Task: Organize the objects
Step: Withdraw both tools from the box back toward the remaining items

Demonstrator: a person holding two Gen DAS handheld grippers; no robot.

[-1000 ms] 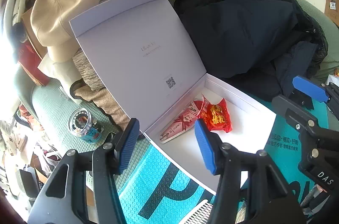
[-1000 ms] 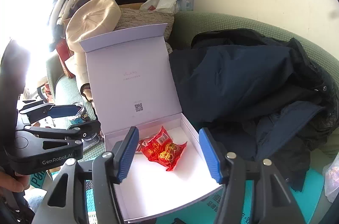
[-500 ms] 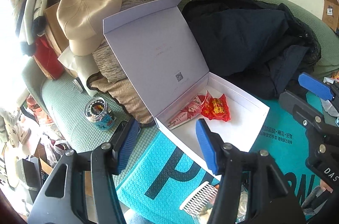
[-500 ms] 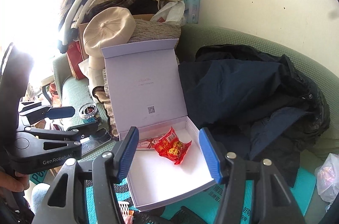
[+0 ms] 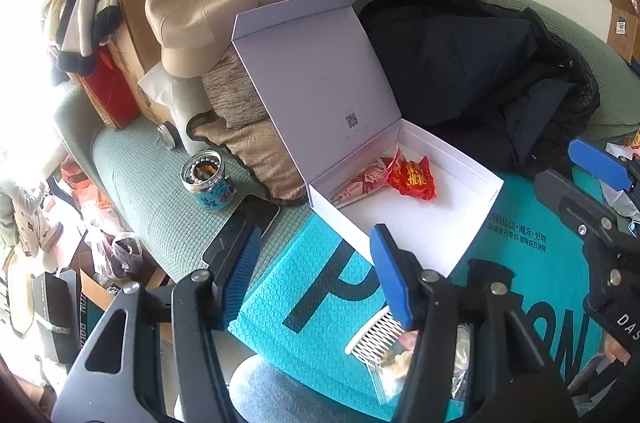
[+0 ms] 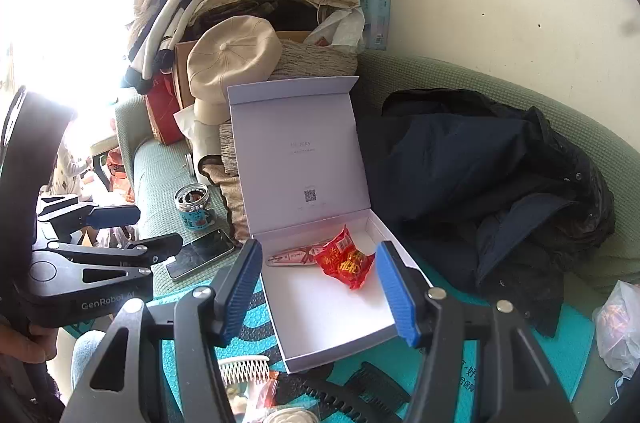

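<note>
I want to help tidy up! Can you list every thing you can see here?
box: 1, white, lid open, on the teal mat
red packet: 1, red, inside box
pink packet: 1, pink, inside box, beside red packet
white comb: 1, white, on mat before box
black comb: 1, black, on mat
teal mat: 1, teal, under box
phone: 1, dark, on sofa
jar: 1, blue label, beads inside, on sofa
cap: 1, beige, on clothes pile
jacket: 1, navy, on sofa
left gripper: 1, blue fingers, open
right gripper: 1, blue fingers, open
</note>
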